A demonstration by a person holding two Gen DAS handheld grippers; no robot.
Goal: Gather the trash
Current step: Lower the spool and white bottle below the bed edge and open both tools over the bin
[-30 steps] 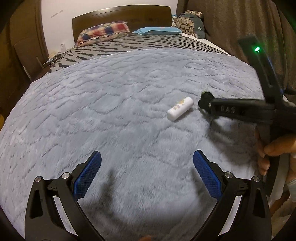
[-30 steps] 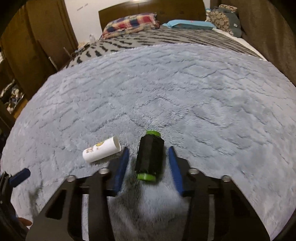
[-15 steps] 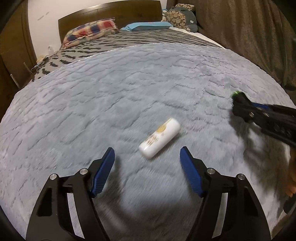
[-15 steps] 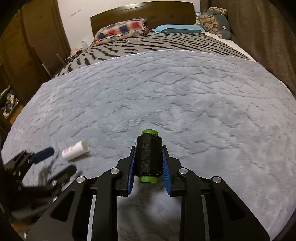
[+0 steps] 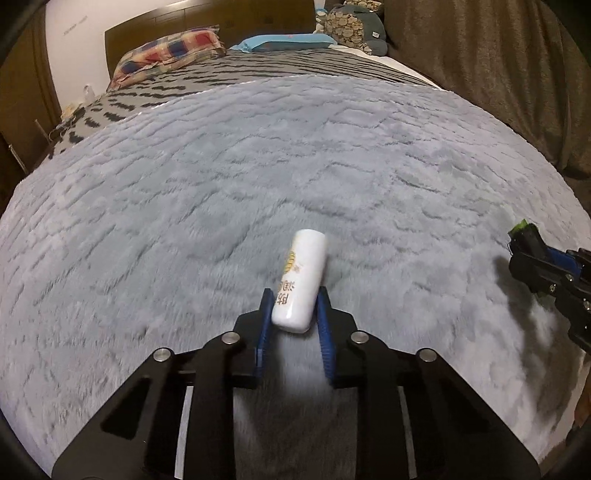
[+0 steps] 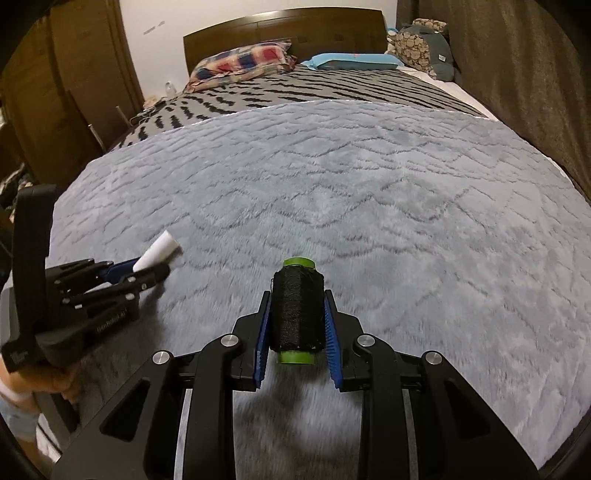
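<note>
Both claws loaded. My left gripper (image 5: 293,314) is clamped on the white tube (image 5: 300,278); the blue pads pinch its near end, low centre of the left wrist frame. The tube's long axis runs away from me and leans slightly right, so most of its length sticks out past the fingertips. I judge that grip end-heavy; a quick swing could lever it loose.

My right gripper (image 6: 297,317) is closed around the black thread spool (image 6: 297,312), centre-low in the right wrist frame. Spool axis points straight ahead along the fingers, green rims showing at front and back, pads on its flanks. That hold looks square.

The two claws sit side by side, apart: the right one shows at the right edge of the left frame, the left one at the left edge of the right frame.

Grey fleece blanket (image 6: 388,192) fills the middle of both frames, nothing else loose on it that I can see. Plaid pillow (image 5: 166,51) and headboard (image 6: 284,29) lie upper centre, curtain (image 5: 498,74) upper right.

No bin in either view, so I cannot tell which way the drop-off lies.
</note>
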